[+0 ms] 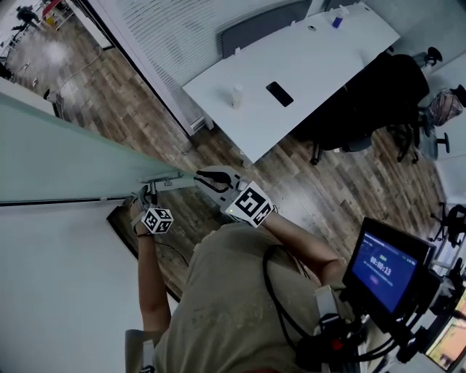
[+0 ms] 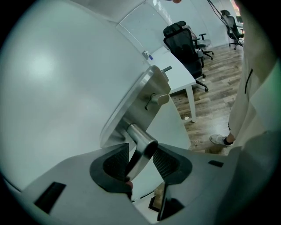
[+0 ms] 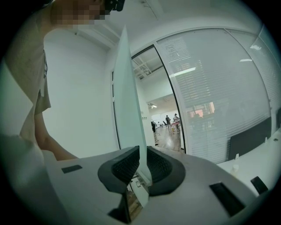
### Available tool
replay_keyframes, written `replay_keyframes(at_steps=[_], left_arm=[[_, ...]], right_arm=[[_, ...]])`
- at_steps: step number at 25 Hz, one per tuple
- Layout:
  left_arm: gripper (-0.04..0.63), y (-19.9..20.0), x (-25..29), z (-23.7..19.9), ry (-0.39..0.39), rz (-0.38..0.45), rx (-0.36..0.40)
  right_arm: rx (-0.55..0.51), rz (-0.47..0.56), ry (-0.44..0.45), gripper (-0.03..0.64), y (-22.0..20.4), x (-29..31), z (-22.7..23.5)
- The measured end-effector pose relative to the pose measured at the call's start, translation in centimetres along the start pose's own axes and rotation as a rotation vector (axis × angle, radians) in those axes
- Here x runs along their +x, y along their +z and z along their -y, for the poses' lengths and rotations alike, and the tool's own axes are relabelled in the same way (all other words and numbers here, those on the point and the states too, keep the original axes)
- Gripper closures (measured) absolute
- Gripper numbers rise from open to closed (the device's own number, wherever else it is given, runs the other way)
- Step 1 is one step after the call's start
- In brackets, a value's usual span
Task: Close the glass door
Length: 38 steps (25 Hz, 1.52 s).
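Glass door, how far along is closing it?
Done: the left gripper clamps the door handle, and the right gripper pinches the edge of the glass door. In hand: that two-handed grip. Left: the swing shut; the doorway is open.

Items shown, by count: one glass door with one door handle; two grippers, the left gripper and the right gripper, each with one marker cube; one white table; one black phone; one small white container; one blue-topped container; two black office chairs; one lit screen.
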State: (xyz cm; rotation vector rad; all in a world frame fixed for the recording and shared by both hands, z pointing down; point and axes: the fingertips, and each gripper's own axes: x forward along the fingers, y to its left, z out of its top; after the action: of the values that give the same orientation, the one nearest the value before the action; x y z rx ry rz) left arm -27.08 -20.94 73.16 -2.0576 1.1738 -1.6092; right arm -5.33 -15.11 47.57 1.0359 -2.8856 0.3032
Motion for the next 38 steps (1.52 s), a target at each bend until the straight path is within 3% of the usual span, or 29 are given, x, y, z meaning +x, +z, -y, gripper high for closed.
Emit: replay_keyframes(at_steps=[17,28,38], left_arm=[[0.413,3.1,4.4,-3.7,0.024,-0.004,-0.05],[0.42,4.8,7.6,-5.7,-0.001,0.043,-0.038],[0.422,6.8,11.1,-8.6,-0.058,0.047,-0.086]], right_arm=[[0.023,-0.043,0.055,0.572,-0.6,2.2,3.0],[0.032,-0.042,-0.003,0.572,0.8,7.6,4.2],[0.037,-0.022,-0.067,0.572,1.6,12.6,6.0]])
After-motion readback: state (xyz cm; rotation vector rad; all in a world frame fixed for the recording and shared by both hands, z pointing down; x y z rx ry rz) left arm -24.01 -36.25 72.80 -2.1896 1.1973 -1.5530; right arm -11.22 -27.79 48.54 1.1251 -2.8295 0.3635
